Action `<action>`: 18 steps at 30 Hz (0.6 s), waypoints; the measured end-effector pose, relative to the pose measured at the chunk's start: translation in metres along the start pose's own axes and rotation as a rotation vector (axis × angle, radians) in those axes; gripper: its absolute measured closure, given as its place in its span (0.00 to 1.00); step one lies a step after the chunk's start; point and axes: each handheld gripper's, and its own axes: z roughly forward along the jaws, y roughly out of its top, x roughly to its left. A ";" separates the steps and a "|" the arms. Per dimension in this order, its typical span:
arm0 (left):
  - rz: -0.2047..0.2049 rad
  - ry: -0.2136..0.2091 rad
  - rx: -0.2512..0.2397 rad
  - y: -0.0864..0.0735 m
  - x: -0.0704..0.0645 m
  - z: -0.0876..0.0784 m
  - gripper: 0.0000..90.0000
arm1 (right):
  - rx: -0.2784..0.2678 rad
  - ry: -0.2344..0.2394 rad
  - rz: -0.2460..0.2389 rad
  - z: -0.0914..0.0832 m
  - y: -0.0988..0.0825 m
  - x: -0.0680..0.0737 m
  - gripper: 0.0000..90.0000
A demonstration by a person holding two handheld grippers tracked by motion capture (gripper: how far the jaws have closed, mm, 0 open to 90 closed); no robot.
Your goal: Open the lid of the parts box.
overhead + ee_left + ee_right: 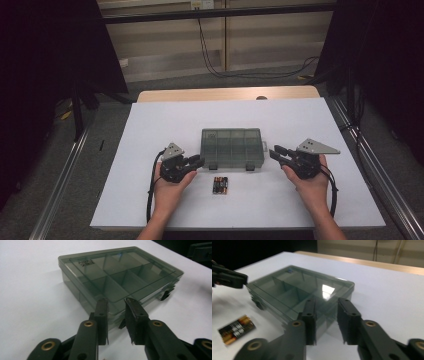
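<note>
The box (232, 148), a smoky see-through case with inner dividers and its lid down, lies flat near the middle of the white sheet (150, 125) covering the table. Two dark latches sit on its near edge. Just off that edge, at 6 o'clock from the box, lies a pack of batteries (220, 185), apart from the box and from both hands.

The left gripper (199, 161) stands at 8 o'clock from the box, close to its near-left corner, jaws pointing toward 3 o'clock. In the left gripper view the gripper (117, 307) has its jaws drawn to a narrow gap with nothing between them; the tips sit in front of the box's (117, 272) near corner, and contact cannot be told.

The right gripper (274, 152) stands at 4 o'clock from the box, just beside its right end, jaws pointing toward 9 o'clock. In the right gripper view the gripper (325, 306) likewise shows a narrow gap with nothing clamped; the tips overlap the box's (299, 287) corner, contact cannot be told. The batteries (236, 329) appear at 8 o'clock there, blurred.
</note>
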 end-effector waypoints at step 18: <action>-0.070 0.041 0.016 -0.010 0.011 -0.003 1.00 | 0.144 0.031 -0.052 0.012 -0.015 0.007 1.00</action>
